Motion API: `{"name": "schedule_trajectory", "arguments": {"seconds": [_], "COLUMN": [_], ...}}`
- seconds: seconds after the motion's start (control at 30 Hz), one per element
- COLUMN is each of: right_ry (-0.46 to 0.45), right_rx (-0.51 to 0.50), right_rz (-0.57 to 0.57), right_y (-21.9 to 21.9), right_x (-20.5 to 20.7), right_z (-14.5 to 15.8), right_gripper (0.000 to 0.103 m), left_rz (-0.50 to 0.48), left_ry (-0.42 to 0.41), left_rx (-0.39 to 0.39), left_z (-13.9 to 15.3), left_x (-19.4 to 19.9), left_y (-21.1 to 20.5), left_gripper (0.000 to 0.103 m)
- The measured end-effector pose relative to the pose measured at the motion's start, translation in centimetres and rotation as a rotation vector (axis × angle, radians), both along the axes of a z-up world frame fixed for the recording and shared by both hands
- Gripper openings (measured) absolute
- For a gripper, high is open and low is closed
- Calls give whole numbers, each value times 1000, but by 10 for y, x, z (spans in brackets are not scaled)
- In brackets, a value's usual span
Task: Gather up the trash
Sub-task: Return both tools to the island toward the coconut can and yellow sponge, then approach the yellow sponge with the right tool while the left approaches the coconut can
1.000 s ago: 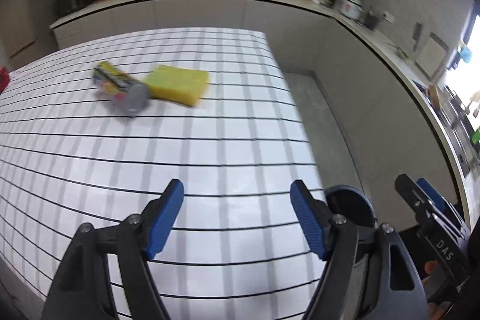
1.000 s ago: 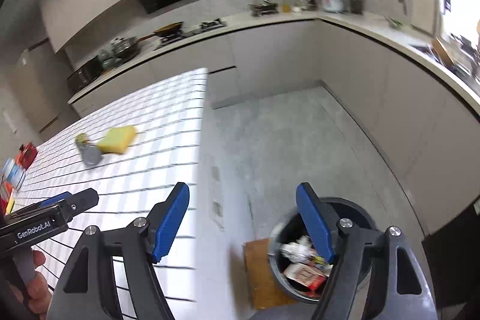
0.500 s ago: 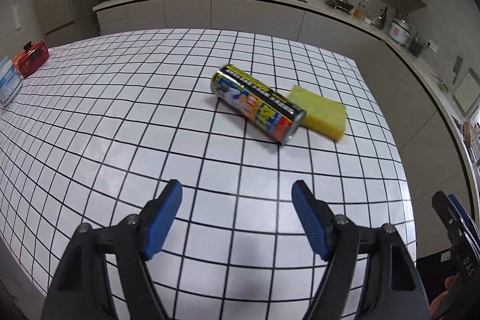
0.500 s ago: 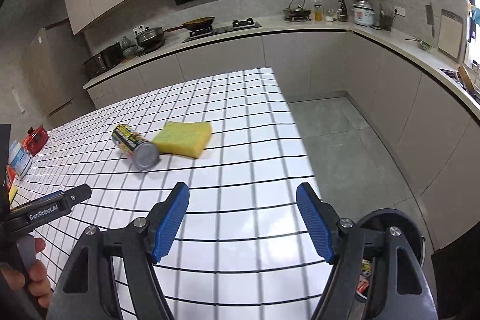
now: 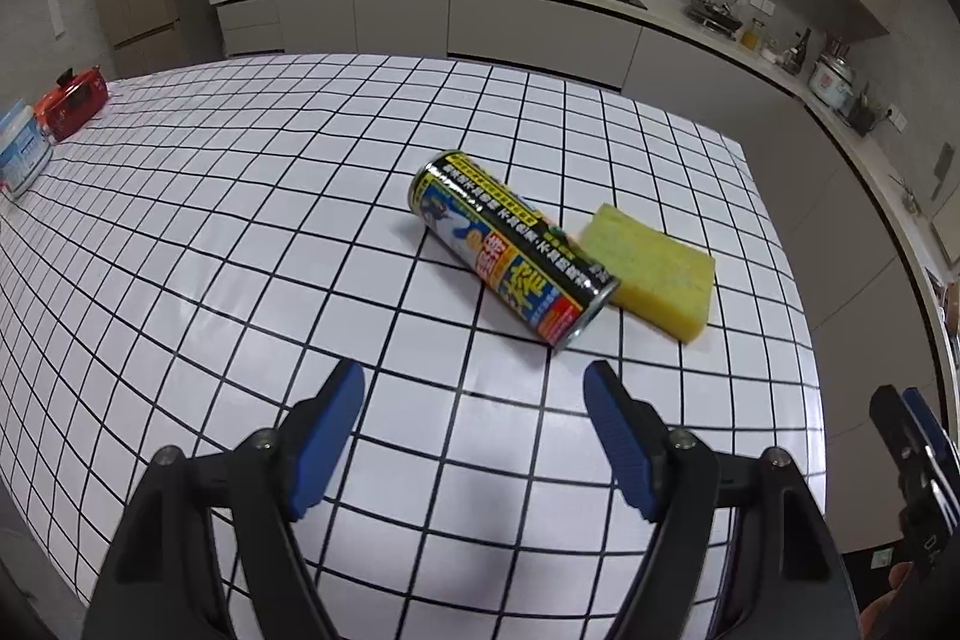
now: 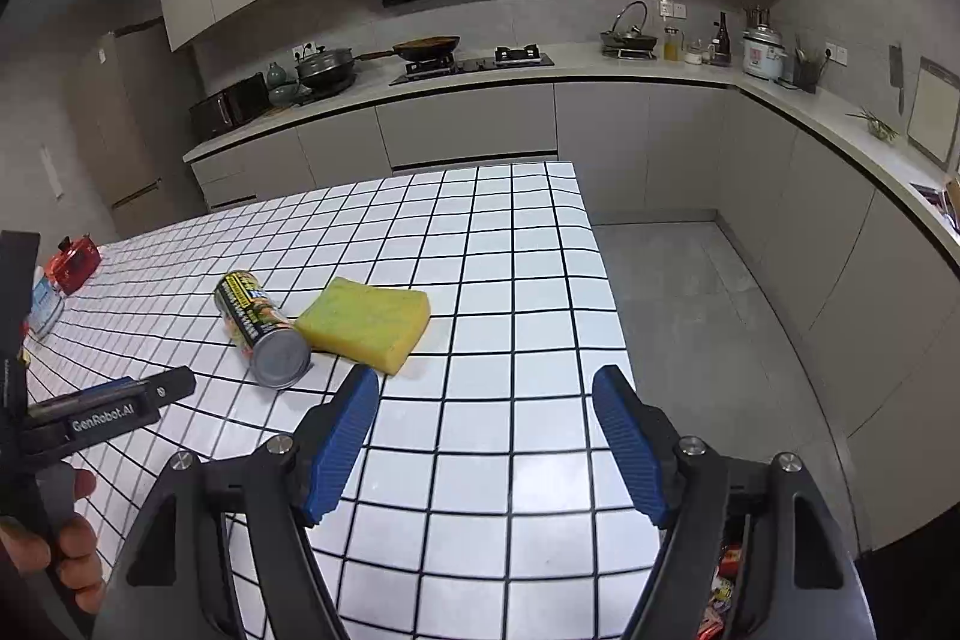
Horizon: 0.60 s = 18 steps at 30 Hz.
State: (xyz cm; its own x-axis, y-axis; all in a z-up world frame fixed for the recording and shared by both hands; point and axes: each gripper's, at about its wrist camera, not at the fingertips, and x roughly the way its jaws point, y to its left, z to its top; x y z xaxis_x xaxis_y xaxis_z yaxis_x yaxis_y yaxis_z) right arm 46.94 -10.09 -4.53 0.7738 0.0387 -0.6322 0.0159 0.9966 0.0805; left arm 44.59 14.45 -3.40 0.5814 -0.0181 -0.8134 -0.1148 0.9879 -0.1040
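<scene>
Both grippers sit over the near part of the table (image 5: 252, 232), white with a black grid. The left gripper (image 5: 474, 436) has its blue pads spread about halfway with only bare tiles between them, nothing held. Same story for the right gripper (image 6: 486, 436): jaws parted fairly wide, empty, hanging over the near right part of the table. In the right wrist view you can also see the person's hand (image 6: 57, 550) wrapped around the left gripper's handle at the lower left.

A little past the left gripper's tips lies the can (image 5: 516, 247), on its side on the table. Its long axis runs diagonally in the left wrist view: the nearer end points back toward the left gripper and to the right, the other end points away and to the left. In the right wrist view its grey metal end (image 6: 279, 358) faces the camera, just left of the right gripper's left pad.

Right next to the can, on its right side, is a yellow sponge (image 5: 654, 274), lying flat and touching the can or very nearly; I can't tell which.

Far left edge of the table: a small red thing (image 5: 72, 103) and a white tub (image 5: 21, 151).

Beyond that is the kitchen counter (image 6: 480, 70) with pans and a stove.
</scene>
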Motion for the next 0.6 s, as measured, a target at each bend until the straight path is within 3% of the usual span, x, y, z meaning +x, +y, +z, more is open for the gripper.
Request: {"name": "schedule_trajectory", "arguments": {"seconds": [0.2, 0.6], "right_ry": [-5, 10], "right_rx": [25, 40], "right_rz": [73, 158], "right_y": [1, 24], "right_x": [24, 45], "right_z": [-3, -14], "right_gripper": [76, 76], "left_rz": [38, 106], "left_ry": [-1, 4], "left_rx": [33, 39], "left_z": [4, 4], "left_x": [0, -2], "left_y": [-5, 21], "left_gripper": [77, 77]}}
